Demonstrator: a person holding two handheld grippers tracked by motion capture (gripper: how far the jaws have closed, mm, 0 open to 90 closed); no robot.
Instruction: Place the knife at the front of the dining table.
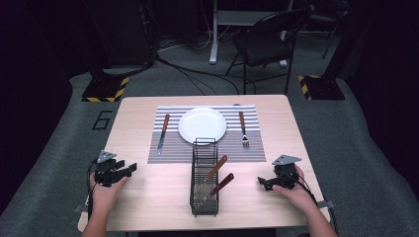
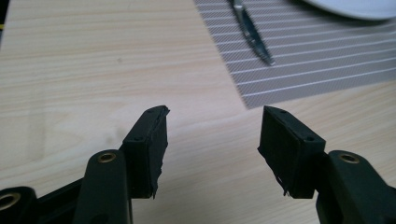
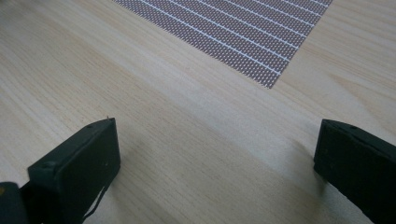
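A white plate sits on a grey striped placemat at the table's far middle. A wooden-handled knife lies left of the plate and a wooden-handled fork right of it. In front of the mat stands a black wire basket with two wooden-handled utensils in it. My left gripper rests low at the table's left, open, nothing between its jaws; in its own view the knife tip lies ahead. My right gripper sits right of the basket, open and empty.
The light wooden table has bare wood around both hands. Behind it stand a dark folding chair, floor cables and stands with yellow-black striped bases. In the right gripper view the placemat corner lies ahead.
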